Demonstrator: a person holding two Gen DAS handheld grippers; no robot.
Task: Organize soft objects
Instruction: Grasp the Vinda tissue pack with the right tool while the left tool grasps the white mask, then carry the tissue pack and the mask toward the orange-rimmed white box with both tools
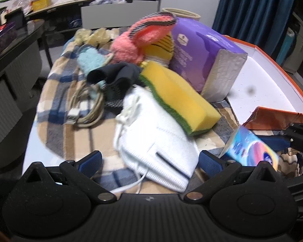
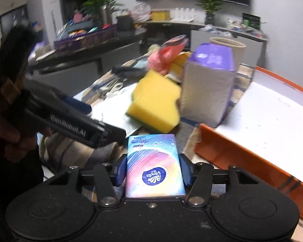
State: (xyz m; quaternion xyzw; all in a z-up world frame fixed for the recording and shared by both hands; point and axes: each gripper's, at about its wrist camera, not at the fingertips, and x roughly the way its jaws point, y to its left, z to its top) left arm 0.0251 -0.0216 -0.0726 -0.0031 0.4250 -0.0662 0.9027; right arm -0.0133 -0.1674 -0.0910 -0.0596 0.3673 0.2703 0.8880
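My left gripper (image 1: 150,159) is open with its blue pads on either side of a white face mask (image 1: 157,141) lying on the plaid cloth (image 1: 56,104). A yellow sponge (image 1: 179,96) leans on the mask, also in the right wrist view (image 2: 157,109). My right gripper (image 2: 152,171) is shut on a small Vinda tissue pack (image 2: 153,167), held above the cloth's front edge; the pack also shows in the left wrist view (image 1: 250,149). A purple tissue pack (image 1: 206,54) stands beside the orange-rimmed box (image 2: 258,121), whose white inside holds nothing visible. A pink fluffy item (image 1: 135,44) and a black cloth (image 1: 119,74) lie behind.
A coiled cable (image 1: 86,109) and a light blue fluffy item (image 1: 88,60) lie on the cloth's left part. A round beige container (image 2: 228,44) stands behind the purple pack. Dark desks with clutter and plants (image 2: 99,6) fill the background. My left gripper's body (image 2: 70,121) shows at left.
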